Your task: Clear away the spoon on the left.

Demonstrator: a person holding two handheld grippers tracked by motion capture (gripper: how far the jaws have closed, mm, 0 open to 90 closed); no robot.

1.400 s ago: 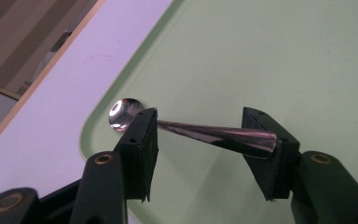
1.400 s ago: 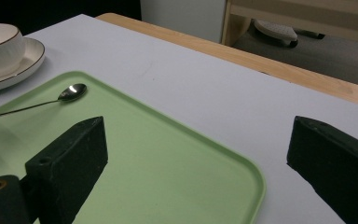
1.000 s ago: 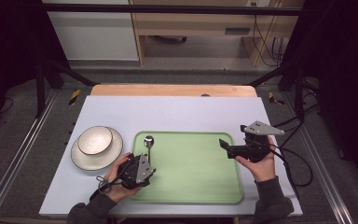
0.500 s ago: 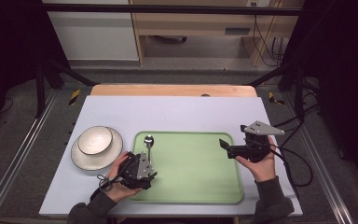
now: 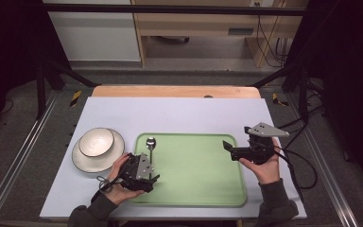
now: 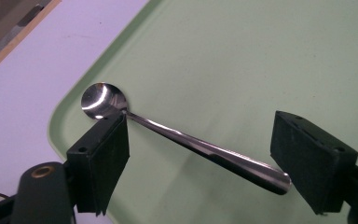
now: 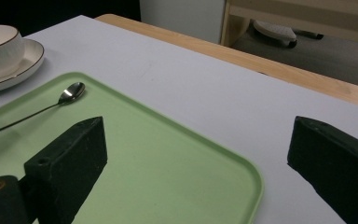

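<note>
On the green tray (image 5: 203,170), near its left edge, the metal spoon (image 6: 186,142) lies flat between the left hand-held gripper (image 6: 200,154), jaws just spread and off it. It's probably light, stiff and slippery, so I'd pinch mid-handle; the right hand-held gripper (image 7: 196,163) hangs open, empty.

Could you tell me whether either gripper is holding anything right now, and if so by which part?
Nothing is held. The left gripper has just been opening; the spoon lies on the tray between its jaws, pads clear of the handle. The right gripper is open over the tray.
</note>
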